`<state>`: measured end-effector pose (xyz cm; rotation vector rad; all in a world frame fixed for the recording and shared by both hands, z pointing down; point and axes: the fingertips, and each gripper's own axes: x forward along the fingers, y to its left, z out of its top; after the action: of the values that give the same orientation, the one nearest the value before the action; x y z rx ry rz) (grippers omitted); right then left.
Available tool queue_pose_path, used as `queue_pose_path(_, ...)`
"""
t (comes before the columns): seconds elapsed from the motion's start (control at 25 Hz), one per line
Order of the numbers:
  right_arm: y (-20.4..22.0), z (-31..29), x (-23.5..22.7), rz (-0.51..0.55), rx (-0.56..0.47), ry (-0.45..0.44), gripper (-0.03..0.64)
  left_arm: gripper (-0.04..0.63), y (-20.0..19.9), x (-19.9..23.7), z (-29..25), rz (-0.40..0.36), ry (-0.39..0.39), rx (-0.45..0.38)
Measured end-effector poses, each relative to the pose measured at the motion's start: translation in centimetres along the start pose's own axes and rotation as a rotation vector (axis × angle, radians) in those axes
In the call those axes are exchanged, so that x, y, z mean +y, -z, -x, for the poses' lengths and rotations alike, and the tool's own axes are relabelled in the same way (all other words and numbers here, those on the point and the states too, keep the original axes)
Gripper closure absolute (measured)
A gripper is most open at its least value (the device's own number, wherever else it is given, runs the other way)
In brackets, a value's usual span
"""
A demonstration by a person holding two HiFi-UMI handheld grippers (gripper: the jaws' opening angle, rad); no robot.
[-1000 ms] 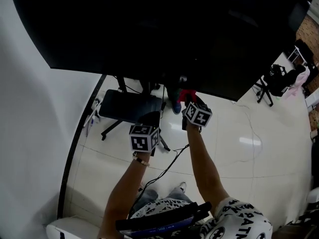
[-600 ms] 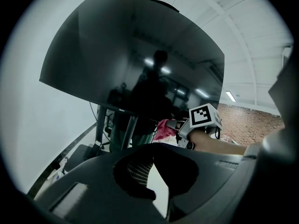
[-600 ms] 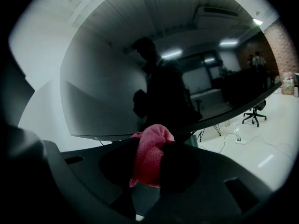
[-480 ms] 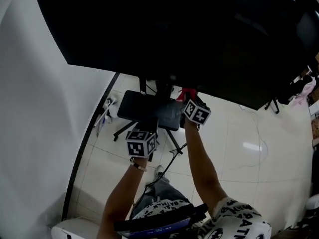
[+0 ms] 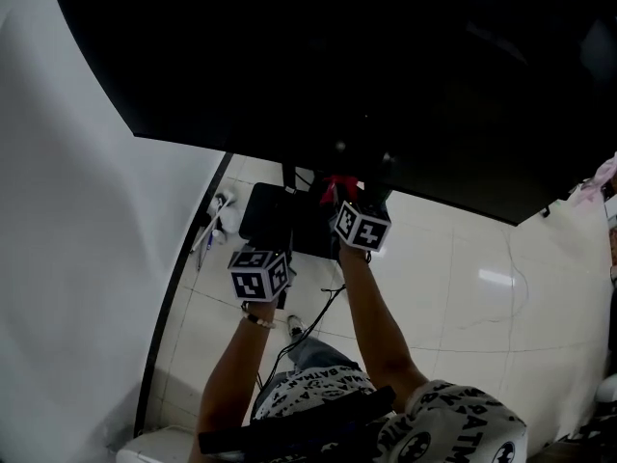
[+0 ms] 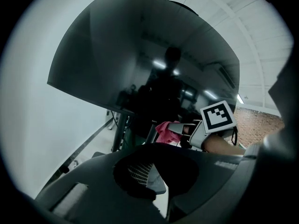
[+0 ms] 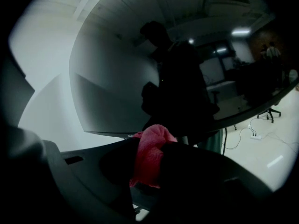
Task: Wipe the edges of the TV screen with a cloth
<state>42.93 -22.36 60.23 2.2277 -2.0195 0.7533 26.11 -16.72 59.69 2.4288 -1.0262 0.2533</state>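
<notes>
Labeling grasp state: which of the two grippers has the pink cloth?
The right gripper: the pink cloth is pinched in its claw, up near the TV screen's lower edge. The left gripper holds nothing.

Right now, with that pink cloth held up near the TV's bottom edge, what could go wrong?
The cloth is only a small bunch in the right gripper, so the hard jaws might scrape the TV screen along its lower edge. A cable trails across the floor under the screen; stepping sideways could snag it.
</notes>
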Motion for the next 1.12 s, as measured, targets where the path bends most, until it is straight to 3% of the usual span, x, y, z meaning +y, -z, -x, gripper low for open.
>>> queue_pose_path(0.52, 0.2, -3.1, 7.4, -0.061, 0.11, -0.141, 0.494, 0.604, -3.1, 6.4, -1.7, 0.064, -0.017, -0.008)
queue_pose_path(1.12, 2.1, -9.0, 16.4, -0.098, 0.155, -0.102, 0.494, 0.604, -7.3, 15.8, 0.4, 0.051, 0.077, 0.002)
